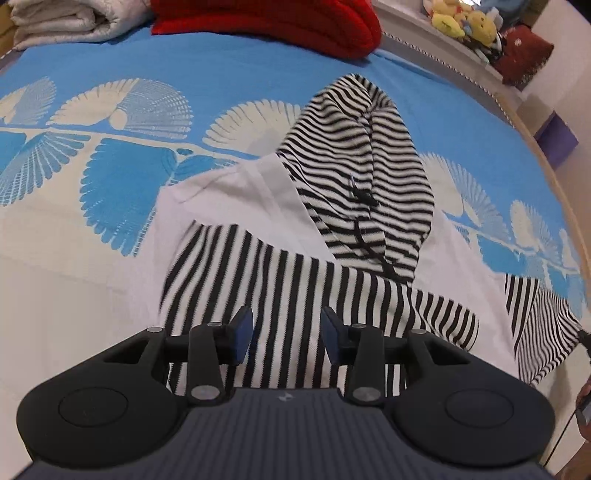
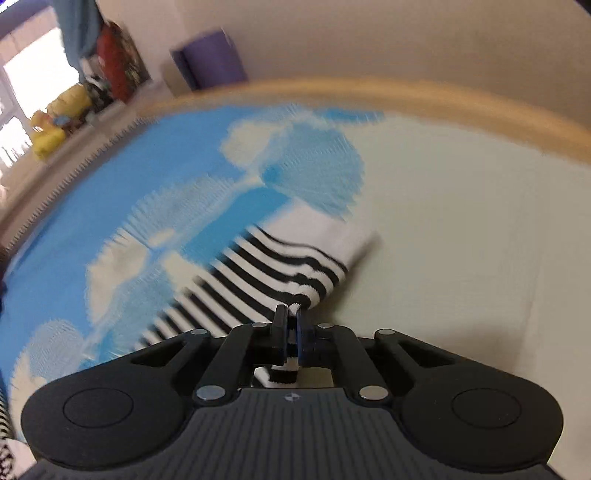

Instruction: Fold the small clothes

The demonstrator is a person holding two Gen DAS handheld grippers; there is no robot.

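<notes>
A small black-and-white striped hooded garment (image 1: 343, 206) lies on the blue and cream bedspread (image 1: 221, 66), its hood pointing away and white panels beside it. My left gripper (image 1: 287, 336) hovers over the garment's near striped part, open, with nothing between its blue pads (image 1: 242, 334). In the right wrist view a striped sleeve (image 2: 291, 258) with a white cuff stretches away over the bedspread (image 2: 461, 240). My right gripper (image 2: 291, 321) is shut on the sleeve's near edge, striped cloth pinched between the pads. That view is blurred.
A red knit item (image 1: 266, 22) and a folded white quilt (image 1: 62, 22) lie at the bed's far end. Plush toys (image 1: 465, 18) sit on a shelf beyond. A wooden bed edge (image 2: 369, 88) and a purple box (image 2: 214, 59) stand past the sleeve.
</notes>
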